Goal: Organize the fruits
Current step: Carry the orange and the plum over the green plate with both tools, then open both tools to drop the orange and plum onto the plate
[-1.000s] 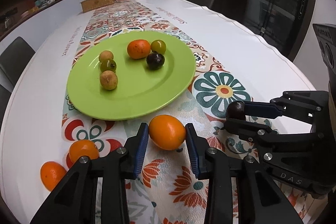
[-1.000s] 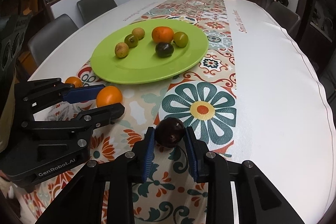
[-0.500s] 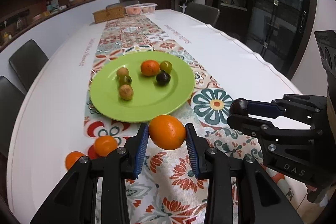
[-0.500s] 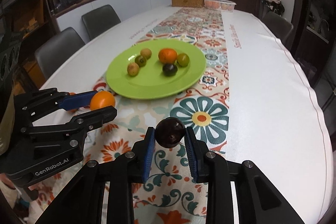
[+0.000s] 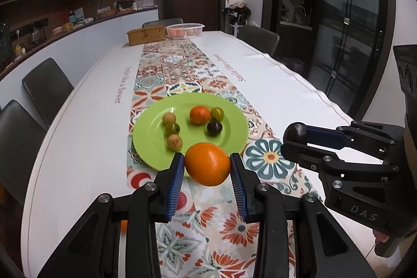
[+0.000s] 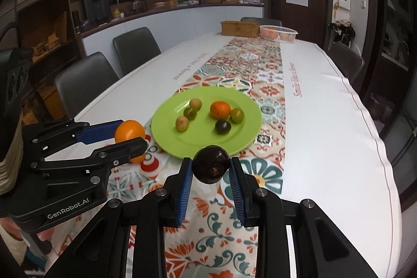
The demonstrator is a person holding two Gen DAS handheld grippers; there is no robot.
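My left gripper [image 5: 207, 168] is shut on an orange [image 5: 207, 164] and holds it in the air before the near rim of the green plate [image 5: 153, 145]. My right gripper [image 6: 210, 168] is shut on a dark plum [image 6: 210, 167], also lifted, near the plate [image 6: 250, 127]. The plate holds an orange [image 5: 199, 115], a dark plum [image 5: 214, 127], a green fruit [image 5: 217, 113] and three small brownish-green fruits [image 5: 174, 141]. Each gripper shows in the other's view: the right one [image 5: 295, 137] with its plum, the left one [image 6: 130, 134] with its orange.
The plate lies on a patterned runner [image 5: 182, 69] on a long white table [image 5: 273, 85]. A wicker box [image 5: 146, 35] and a white basket of fruit [image 5: 185, 30] stand at the far end. Dark chairs [image 5: 47, 87] line the left side.
Both grippers have risen from the table with their fruit and pulled back; the plate looks smaller and farther. The oranges left on the cloth are hidden from the left wrist view.
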